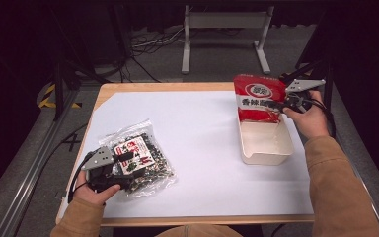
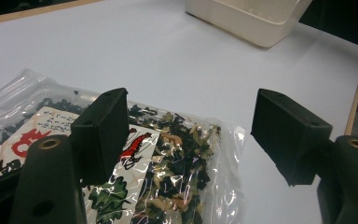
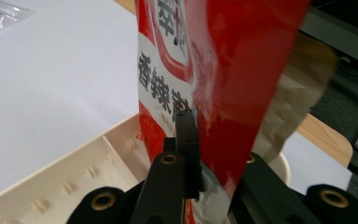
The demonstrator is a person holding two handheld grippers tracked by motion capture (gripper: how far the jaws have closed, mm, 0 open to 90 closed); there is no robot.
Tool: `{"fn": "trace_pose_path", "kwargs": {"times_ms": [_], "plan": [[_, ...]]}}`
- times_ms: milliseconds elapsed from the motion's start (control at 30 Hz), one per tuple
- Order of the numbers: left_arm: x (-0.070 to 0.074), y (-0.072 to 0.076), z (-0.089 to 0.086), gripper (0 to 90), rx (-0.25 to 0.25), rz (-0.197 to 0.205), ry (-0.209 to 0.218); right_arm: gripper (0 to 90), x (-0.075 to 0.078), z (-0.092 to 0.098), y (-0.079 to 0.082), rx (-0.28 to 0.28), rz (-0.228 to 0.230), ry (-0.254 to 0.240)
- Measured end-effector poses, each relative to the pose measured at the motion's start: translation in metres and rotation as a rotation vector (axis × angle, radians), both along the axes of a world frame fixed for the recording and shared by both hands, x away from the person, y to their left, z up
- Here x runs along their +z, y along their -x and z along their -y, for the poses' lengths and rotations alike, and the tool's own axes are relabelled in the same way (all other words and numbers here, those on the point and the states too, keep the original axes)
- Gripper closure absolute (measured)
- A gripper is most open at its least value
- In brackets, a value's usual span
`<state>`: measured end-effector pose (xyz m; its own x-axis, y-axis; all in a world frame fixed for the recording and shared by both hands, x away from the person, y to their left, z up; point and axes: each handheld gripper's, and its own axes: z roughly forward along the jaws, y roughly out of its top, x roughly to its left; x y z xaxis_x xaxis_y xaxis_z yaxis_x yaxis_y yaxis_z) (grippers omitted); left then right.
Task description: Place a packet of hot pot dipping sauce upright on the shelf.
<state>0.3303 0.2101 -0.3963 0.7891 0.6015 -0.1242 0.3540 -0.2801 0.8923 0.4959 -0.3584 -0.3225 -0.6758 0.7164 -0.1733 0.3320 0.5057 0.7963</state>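
Two grippers at work over a white-covered table (image 1: 202,133). Right gripper (image 1: 282,104) at the far right, jaws clamped tight on a red snack pouch (image 1: 257,98), pinching its right edge. Pouch held upright, lower end dipping into the far end of a cream tray (image 1: 266,148); seen in the right gripper view (image 3: 223,70) squeezed flat between the black pads (image 3: 186,140), with the tray's ribbed wall (image 3: 74,182) just below. Tray sitting close to the table's right edge, only a narrow strip of white sheet beside it. Near part of the tray bare.

Left gripper (image 1: 123,160) at the near left corner, jaws standing wide apart and gripping nothing. Resting low over a clear bag of dried mix (image 1: 140,158) with a red-and-white label. In the left gripper view (image 2: 186,140), one pad (image 2: 100,133) above the bag (image 2: 168,177), the other (image 2: 289,135) beyond the bag's sealed edge, over bare sheet. Bag lying flat, near the table's left edge and well apart from the tray.

Between bag and tray, a broad stretch of open white surface; likewise toward the far edge, where bare wood borders the sheet.
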Motion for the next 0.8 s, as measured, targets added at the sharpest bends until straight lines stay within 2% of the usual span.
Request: {"fn": "trace_pose_path", "kwargs": {"times_ms": [100, 233, 333, 667, 800], "plan": [[0.0, 0.0, 0.0, 27.9, 0.001, -0.003, 0.006, 86.8, -0.008, -0.005, -0.003, -0.004, -0.016, 0.019], [0.0, 0.0, -0.001, 27.8, 0.002, -0.006, 0.006, 86.9, -0.017, 0.003, -0.005, -0.037, -0.04, -0.027], [-0.001, 0.0, -0.001, 27.3, 0.002, -0.005, 0.008, 86.8, -0.021, 0.006, -0.004, -0.055, -0.048, -0.044], [-0.001, -0.001, -0.001, 25.5, 0.007, 0.004, 0.002, 86.6, -0.034, 0.015, -0.001, -0.094, -0.062, -0.071], [-0.001, -0.001, -0.001, 24.8, 0.005, 0.003, 0.003, 84.7, -0.035, 0.014, 0.0, -0.101, -0.072, -0.054]]}}
